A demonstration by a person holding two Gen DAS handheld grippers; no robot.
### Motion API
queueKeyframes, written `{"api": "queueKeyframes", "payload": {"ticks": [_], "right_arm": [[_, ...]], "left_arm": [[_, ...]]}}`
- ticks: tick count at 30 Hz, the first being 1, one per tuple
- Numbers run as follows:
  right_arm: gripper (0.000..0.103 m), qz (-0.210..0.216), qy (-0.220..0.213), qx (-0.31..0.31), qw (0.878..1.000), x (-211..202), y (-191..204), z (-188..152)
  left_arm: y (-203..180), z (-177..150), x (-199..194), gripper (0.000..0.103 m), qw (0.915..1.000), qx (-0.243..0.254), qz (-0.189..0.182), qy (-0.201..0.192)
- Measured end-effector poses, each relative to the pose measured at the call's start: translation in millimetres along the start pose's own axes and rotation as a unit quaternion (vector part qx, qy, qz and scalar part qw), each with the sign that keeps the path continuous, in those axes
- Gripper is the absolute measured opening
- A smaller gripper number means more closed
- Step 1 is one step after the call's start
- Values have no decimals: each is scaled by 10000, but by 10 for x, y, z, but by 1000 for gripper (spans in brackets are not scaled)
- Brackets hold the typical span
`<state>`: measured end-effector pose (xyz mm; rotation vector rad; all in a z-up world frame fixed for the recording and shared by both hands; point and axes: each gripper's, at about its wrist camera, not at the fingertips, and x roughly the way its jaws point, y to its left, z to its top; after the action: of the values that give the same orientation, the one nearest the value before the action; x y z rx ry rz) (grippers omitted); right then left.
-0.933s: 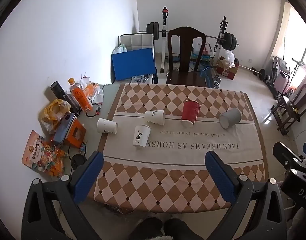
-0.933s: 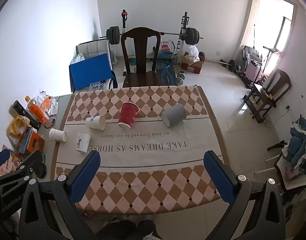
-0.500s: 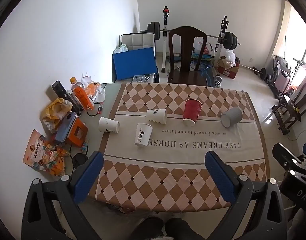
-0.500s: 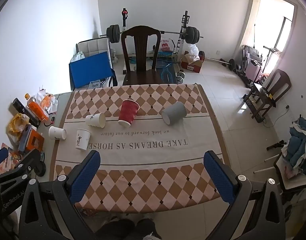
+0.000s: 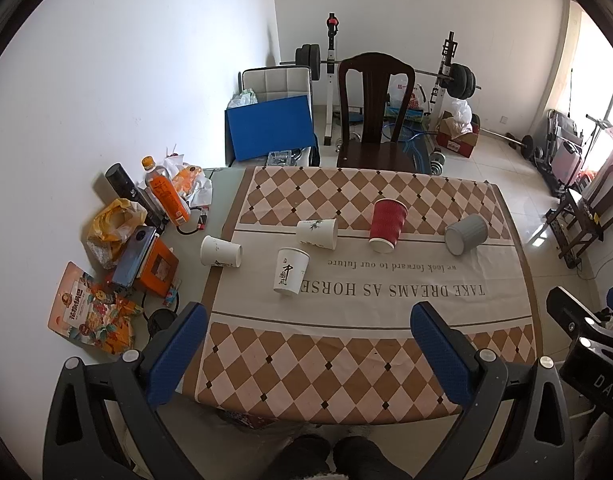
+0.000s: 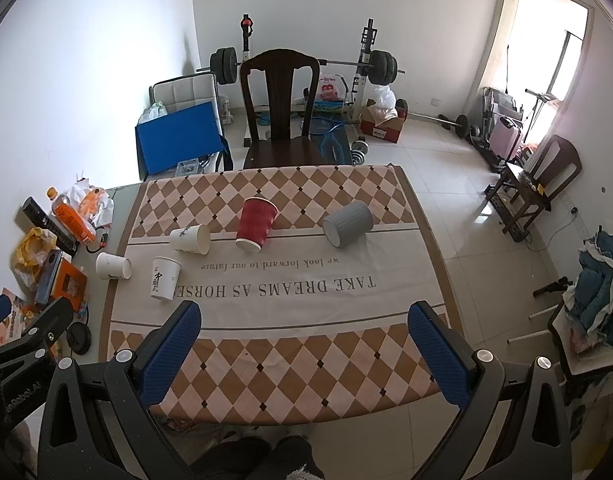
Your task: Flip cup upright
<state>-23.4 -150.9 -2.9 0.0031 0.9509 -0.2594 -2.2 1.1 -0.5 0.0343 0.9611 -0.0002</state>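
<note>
Checkered table [image 5: 346, 360] is holding tipped cups beyond the red cup [image 5: 387, 225]; I'm hovering both tongs [image 5: 306, 354] [image 6: 304, 352] released, nothing flipped.

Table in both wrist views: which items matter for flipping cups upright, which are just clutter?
Job:
- red cup
- grey cup
- three white paper cups
- left gripper and right gripper, both open

Clutter:
- orange bottle
- yellow bag
- snack packet
- orange box
</note>
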Motion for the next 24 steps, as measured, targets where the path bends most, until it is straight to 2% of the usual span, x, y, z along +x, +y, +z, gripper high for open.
{"api": "queueKeyframes", "payload": {"ticks": [24], "right_arm": [[103, -7, 33, -12, 10000, 21, 27, -24]], "left_arm": [[-11, 4, 0, 103, 10000, 10, 24, 14]]}}
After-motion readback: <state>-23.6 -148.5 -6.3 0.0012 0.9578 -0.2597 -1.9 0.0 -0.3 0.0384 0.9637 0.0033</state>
